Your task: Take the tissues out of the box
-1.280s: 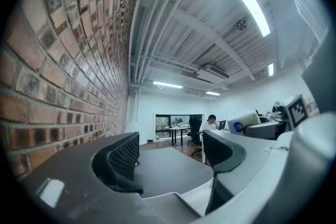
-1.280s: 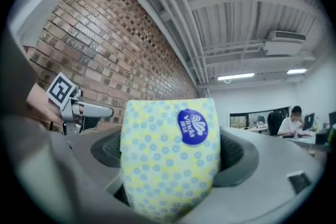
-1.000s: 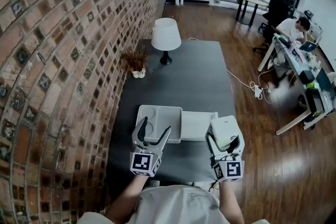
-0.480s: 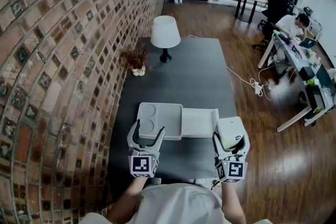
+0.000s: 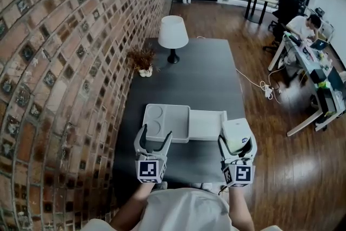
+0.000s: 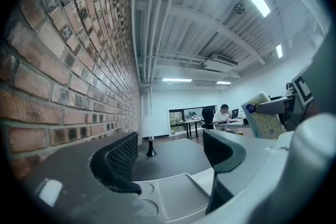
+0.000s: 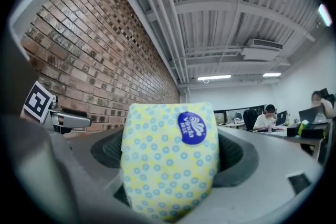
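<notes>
While my right gripper (image 5: 237, 142) is pinching the tissue pack (image 7: 169, 165) by its 2 flanks just right of the white box (image 5: 208, 126), I am judging it light, soft and crushable, and my left gripper (image 6: 169, 157) is hovering spread and empty.

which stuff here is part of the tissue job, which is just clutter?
Job:
- tissue pack, clamped in the right tongs
- left tongs, open and empty
- shallow white box

Lying about:
- white tray with two round dips, touching the box
- lamp
- dried plant
- power strip on the floor
</notes>
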`<act>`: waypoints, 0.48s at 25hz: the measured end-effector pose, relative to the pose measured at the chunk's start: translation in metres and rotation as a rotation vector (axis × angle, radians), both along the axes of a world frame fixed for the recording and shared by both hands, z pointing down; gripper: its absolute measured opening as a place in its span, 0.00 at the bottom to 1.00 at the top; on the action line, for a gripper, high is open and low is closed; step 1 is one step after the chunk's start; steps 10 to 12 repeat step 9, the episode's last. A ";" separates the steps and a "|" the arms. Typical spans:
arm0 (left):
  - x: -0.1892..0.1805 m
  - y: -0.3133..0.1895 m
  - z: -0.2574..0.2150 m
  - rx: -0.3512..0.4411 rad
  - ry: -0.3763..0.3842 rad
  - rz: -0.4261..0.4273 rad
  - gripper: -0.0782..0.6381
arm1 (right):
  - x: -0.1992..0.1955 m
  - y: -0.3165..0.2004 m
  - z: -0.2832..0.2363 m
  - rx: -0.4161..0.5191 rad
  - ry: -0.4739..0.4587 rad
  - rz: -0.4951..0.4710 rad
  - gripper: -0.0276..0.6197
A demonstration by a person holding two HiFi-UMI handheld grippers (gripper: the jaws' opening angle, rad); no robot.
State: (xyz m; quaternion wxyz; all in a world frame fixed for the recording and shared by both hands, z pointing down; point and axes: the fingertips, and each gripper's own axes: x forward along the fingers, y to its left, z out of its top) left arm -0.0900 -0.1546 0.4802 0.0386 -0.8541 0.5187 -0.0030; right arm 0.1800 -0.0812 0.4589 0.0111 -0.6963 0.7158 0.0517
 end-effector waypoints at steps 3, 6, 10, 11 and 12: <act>0.000 0.002 0.001 0.000 0.002 -0.001 0.63 | 0.000 0.001 -0.001 0.006 -0.013 0.001 0.78; 0.002 0.005 -0.002 0.002 0.005 0.003 0.63 | 0.001 0.002 -0.002 0.008 -0.018 -0.004 0.78; 0.005 0.007 -0.005 0.004 0.004 0.009 0.63 | 0.001 0.003 -0.002 0.009 -0.024 -0.011 0.78; 0.005 0.007 -0.005 0.004 0.004 0.009 0.63 | 0.001 0.003 -0.002 0.009 -0.024 -0.011 0.78; 0.005 0.007 -0.005 0.004 0.004 0.009 0.63 | 0.001 0.003 -0.002 0.009 -0.024 -0.011 0.78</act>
